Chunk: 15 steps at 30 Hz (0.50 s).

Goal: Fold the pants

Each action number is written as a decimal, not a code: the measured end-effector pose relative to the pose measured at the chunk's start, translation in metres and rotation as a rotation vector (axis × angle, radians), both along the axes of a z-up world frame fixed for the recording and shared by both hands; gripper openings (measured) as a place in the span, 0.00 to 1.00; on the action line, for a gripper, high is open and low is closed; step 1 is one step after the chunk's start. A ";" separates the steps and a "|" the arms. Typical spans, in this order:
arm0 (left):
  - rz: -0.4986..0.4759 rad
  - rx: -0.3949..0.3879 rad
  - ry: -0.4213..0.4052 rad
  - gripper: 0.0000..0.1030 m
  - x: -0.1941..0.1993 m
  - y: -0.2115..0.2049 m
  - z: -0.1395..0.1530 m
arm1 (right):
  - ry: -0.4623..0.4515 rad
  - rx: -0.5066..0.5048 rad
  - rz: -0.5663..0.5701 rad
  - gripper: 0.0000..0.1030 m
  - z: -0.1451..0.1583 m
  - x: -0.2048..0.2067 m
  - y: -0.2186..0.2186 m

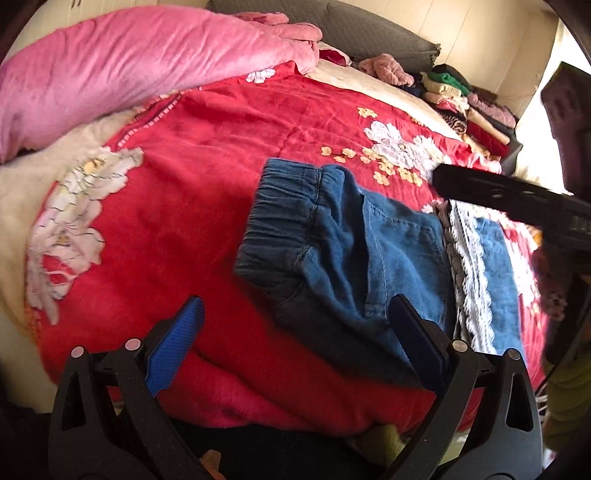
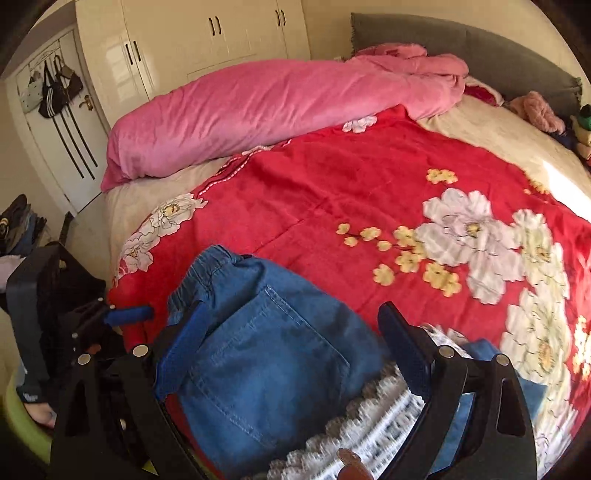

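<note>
Blue denim pants point(image 1: 332, 243) with an elastic waistband lie on the red flowered blanket point(image 1: 166, 221), near the bed's front edge. A white lace-trimmed part point(image 1: 471, 280) shows at their right side. My left gripper point(image 1: 295, 343) is open and empty, just in front of the pants' lower left edge. In the right wrist view the pants point(image 2: 266, 354) lie folded with the back pocket up, lace trim point(image 2: 369, 424) below. My right gripper point(image 2: 295, 350) is open, its fingers either side of the pants, just above them. The right gripper's arm point(image 1: 517, 199) shows in the left view.
A rolled pink duvet point(image 2: 258, 110) lies along the bed's far side. A pile of folded clothes point(image 1: 469, 107) sits by the grey headboard point(image 1: 369, 33). White wardrobe doors point(image 2: 207, 37) and a door with hanging bags point(image 2: 51, 92) stand beyond the bed.
</note>
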State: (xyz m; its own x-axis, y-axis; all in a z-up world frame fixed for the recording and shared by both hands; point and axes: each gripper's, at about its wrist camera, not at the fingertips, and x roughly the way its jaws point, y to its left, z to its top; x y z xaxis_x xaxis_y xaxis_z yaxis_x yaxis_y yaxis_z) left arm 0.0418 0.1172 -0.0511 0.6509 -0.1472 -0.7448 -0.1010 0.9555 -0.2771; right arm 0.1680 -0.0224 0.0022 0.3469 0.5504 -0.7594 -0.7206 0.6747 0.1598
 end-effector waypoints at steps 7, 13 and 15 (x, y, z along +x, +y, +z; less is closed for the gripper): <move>-0.020 -0.043 0.014 0.51 0.009 0.001 -0.008 | 0.079 -0.040 0.075 0.89 -0.026 0.018 0.046; -0.023 -0.066 0.017 0.51 0.009 0.004 -0.010 | 0.152 -0.051 0.113 0.89 -0.044 0.029 0.073; -0.025 -0.070 0.020 0.51 0.009 0.004 -0.010 | 0.167 -0.069 0.148 0.89 -0.050 0.030 0.084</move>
